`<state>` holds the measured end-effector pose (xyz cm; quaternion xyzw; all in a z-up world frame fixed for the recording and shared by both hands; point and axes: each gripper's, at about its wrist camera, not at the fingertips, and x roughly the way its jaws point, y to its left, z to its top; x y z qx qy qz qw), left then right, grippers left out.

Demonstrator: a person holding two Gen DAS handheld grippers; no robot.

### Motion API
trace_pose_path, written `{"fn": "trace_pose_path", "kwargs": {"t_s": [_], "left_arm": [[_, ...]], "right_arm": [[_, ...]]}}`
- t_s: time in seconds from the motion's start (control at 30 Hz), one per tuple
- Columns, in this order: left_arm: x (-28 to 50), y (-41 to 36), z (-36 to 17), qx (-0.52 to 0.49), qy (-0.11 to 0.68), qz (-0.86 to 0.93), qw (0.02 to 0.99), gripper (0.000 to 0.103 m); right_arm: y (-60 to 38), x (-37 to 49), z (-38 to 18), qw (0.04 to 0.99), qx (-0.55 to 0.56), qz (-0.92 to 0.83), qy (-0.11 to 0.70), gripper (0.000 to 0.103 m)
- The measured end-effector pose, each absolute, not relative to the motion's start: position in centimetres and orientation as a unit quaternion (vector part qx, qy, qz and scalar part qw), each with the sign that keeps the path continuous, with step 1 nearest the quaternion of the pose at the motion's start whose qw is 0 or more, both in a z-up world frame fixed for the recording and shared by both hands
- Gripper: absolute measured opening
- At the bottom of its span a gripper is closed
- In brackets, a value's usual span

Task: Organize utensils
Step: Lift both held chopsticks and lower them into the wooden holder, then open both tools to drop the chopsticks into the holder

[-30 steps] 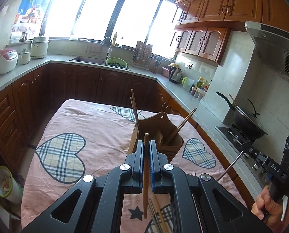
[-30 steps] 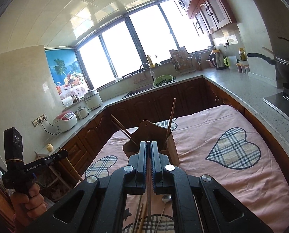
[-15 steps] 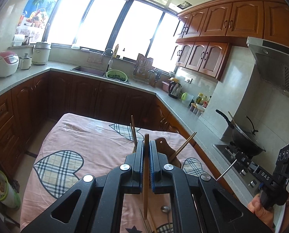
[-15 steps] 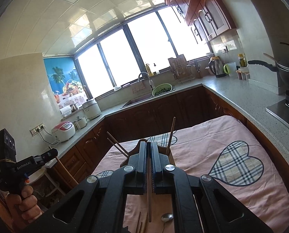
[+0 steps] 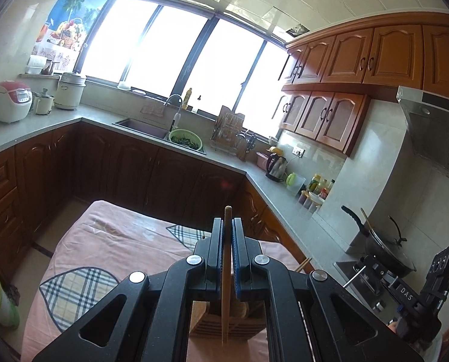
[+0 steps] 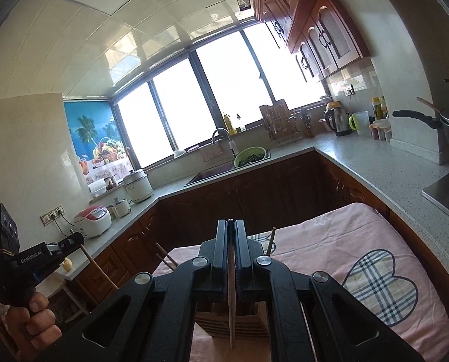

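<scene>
I have my left gripper [image 5: 227, 235] clamped on a wooden chopstick [image 5: 225, 286] and my right gripper [image 6: 230, 241] clamped on a thin metal utensil [image 6: 231, 307], both hanging upright. The wooden holder [image 5: 221, 321] sits at 6 o'clock below each, on the pink-clothed surface [image 6: 360, 241]. A few chopsticks [image 6: 271, 239] already stand in it; these two remain to drop in.

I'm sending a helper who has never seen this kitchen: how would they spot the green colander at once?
Start at the big bright window and drop to the counter's sink under the curved tap. The green colander sits at the sink's right edge, beside the dish rack. It is the only round green bowl there, filled with dark leafy greens.
</scene>
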<state>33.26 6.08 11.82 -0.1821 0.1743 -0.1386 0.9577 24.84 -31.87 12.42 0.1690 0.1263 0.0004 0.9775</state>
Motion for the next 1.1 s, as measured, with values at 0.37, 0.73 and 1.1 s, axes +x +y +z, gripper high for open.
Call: {"fn": "trace_pose_path", "kwargs": {"t_s": [0.37, 0.73, 1.1], "left_arm": [[40.4, 5.2, 7.7, -0.223, 0.175, -0.106, 0.953, 0.003], [44.6, 1.5, 0.9, -0.214, 0.202, -0.100, 0.950, 0.004], [47.0, -0.7, 1.1, -0.178, 0.225, -0.104, 0.952, 0.004]], "right_arm": [[-33.1, 29.5, 12.5, 0.981, 0.160, -0.023, 0.107, 0.004], [-32.6, 32.4, 6.0, 0.971, 0.172, -0.029, 0.164, 0.004], [-32.7, 33.0, 4.7, 0.967, 0.179, -0.028, 0.181, 0.004]]}}
